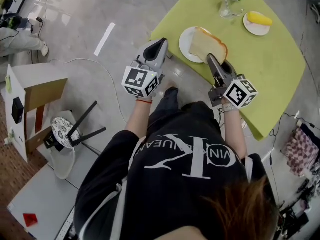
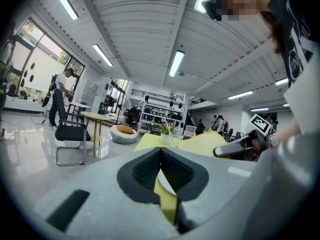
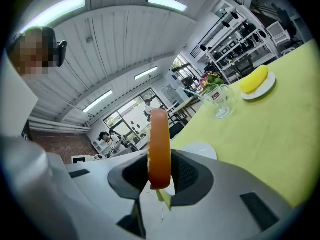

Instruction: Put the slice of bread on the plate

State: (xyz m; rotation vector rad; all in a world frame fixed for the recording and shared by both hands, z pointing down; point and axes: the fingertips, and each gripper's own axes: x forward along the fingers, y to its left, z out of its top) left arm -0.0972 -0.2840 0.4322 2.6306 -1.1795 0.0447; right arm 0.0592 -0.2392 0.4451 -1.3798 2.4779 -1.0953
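The green table takes up the far side, and the white plate sits near its closest edge, right in front of the person. The slice of bread is already over that plate. It covers the plate's right half, with its crusted end running past the rim toward the right gripper, which is clamped on that end. From that gripper's own camera the slice stands edge-on between the pads, so I'd say it is held tilted rather than flat. I can't tell whether its far end touches the plate. The coming move looks short: roll the slice flat, lower it, and let go, with the long axis pointing away from the tongs across the plate. The left gripper hangs just left of the plate, off the table edge, with its jaws together and nothing in them. It is out of the way. Well beyond the plate are a smaller plate with a yellow piece of food and a glass vase. Neither blocks the drop.
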